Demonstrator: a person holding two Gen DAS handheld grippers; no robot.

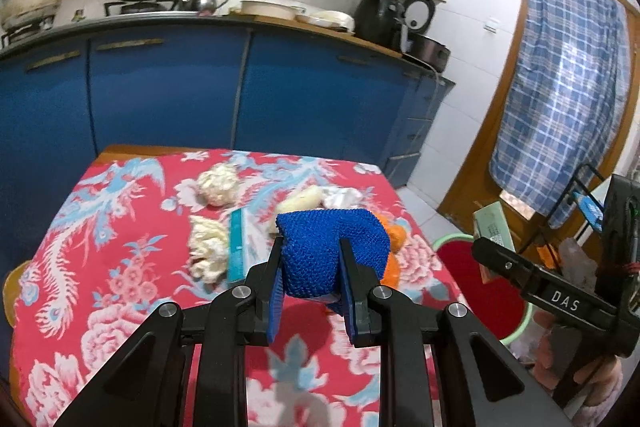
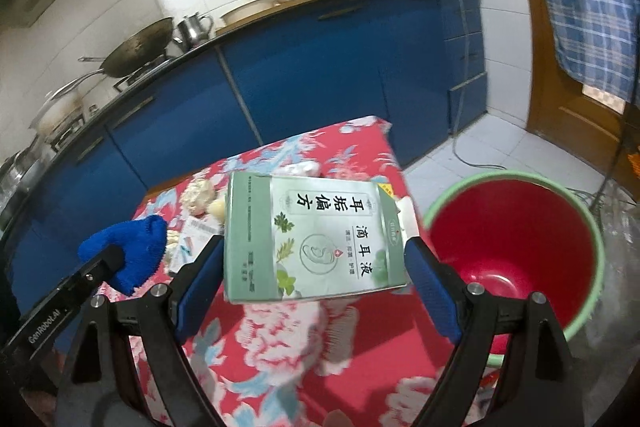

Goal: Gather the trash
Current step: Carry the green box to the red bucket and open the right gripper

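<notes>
Both hands are loaded and the step in hand looks like the carry to the bin. The left gripper (image 1: 312, 259) is clamped narrow on a blue knitted cloth (image 1: 332, 247), held above the table (image 1: 120, 267) with its red flowered cover. The right gripper (image 2: 316, 267) stands wide, its pads pressed on the two ends of a green medicine box (image 2: 312, 239). The red bucket (image 2: 516, 247) with the pale green rim sits on the floor just beside the table; the box hangs near the bucket, not yet over its mouth. Farther from the bucket, crumpled paper wads (image 1: 218, 183) and a teal strip (image 1: 237, 243) lie on the table. Next, I judge, the box must come over the bucket's mouth before the right gripper releases it.
</notes>
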